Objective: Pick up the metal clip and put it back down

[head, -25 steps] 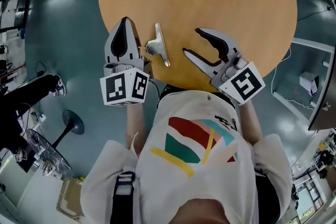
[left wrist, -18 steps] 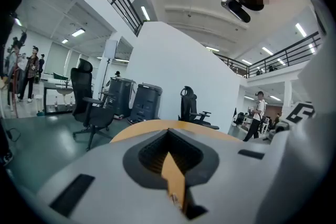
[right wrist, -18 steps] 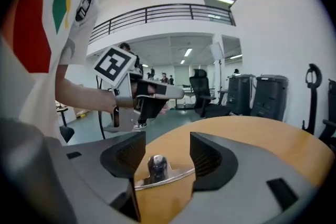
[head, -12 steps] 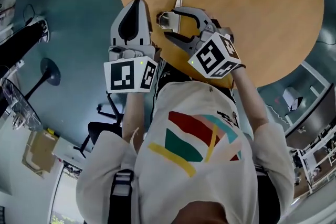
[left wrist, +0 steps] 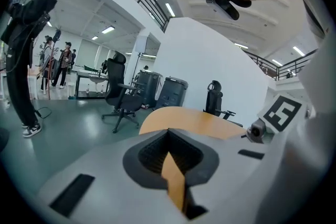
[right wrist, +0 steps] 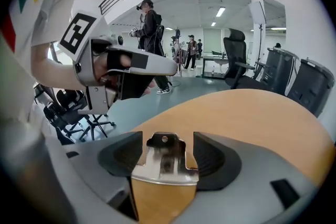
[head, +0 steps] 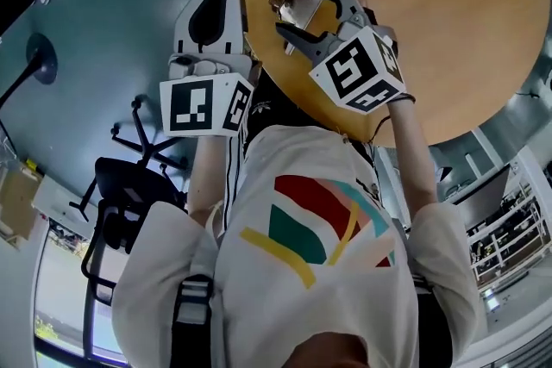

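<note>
So the metal clip [right wrist: 165,162] is one of those shiny silver bulldog-style ones, super reflective, you can see dark smudgy reflections on its face. It's got a narrow handle tab with a small round hole near the top, and below that it flares out into a wider plate with a straight bottom edge. It's sitting on the tan wooden table [head: 431,13], close to the rim on the person's side, tab end sticking up. It sits right in the gap of the right gripper [head: 293,9], whose jaws have just been opening, with space showing either side of the tab.
</note>
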`<state>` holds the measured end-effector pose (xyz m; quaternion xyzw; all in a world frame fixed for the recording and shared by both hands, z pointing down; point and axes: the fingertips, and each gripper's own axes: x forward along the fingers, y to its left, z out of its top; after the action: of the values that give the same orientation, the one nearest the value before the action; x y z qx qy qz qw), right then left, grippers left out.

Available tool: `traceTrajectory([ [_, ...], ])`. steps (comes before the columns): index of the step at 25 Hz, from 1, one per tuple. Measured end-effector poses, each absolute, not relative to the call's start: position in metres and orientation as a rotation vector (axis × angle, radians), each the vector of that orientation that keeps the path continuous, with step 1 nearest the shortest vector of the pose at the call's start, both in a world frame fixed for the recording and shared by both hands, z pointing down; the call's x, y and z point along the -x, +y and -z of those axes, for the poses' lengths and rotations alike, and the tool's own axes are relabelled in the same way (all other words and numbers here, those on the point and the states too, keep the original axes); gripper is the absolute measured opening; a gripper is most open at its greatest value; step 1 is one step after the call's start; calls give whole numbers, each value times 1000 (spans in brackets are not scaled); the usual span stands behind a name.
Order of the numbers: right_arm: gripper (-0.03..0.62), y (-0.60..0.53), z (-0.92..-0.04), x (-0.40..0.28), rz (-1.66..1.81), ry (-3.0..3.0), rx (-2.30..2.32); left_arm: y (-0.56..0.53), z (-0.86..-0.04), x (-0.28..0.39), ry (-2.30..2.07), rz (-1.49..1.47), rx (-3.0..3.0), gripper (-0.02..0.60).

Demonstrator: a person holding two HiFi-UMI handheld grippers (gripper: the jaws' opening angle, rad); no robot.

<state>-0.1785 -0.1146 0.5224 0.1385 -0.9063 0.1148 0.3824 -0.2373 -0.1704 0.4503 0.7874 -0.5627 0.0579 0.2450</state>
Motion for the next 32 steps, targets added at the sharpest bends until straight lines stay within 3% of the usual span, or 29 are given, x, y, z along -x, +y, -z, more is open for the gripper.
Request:
traceTrajectory([
  [8,281,-108,-571,190,-314,-2181,-372,-158,-479,257,-1551,-158,-2091,43],
  [20,279,-108,-578,191,-343,-2177,-454,-155,-493,254,-1504,-175,-2096,43],
  [27,279,-113,-565,188,-338,-2189,-497,-165,-465,247,-1489,-168,-2175,43],
  [32,279,-126,-505,170,-339,-2223,-717,-172,-414,238,-1463,-158,-2288,43],
])
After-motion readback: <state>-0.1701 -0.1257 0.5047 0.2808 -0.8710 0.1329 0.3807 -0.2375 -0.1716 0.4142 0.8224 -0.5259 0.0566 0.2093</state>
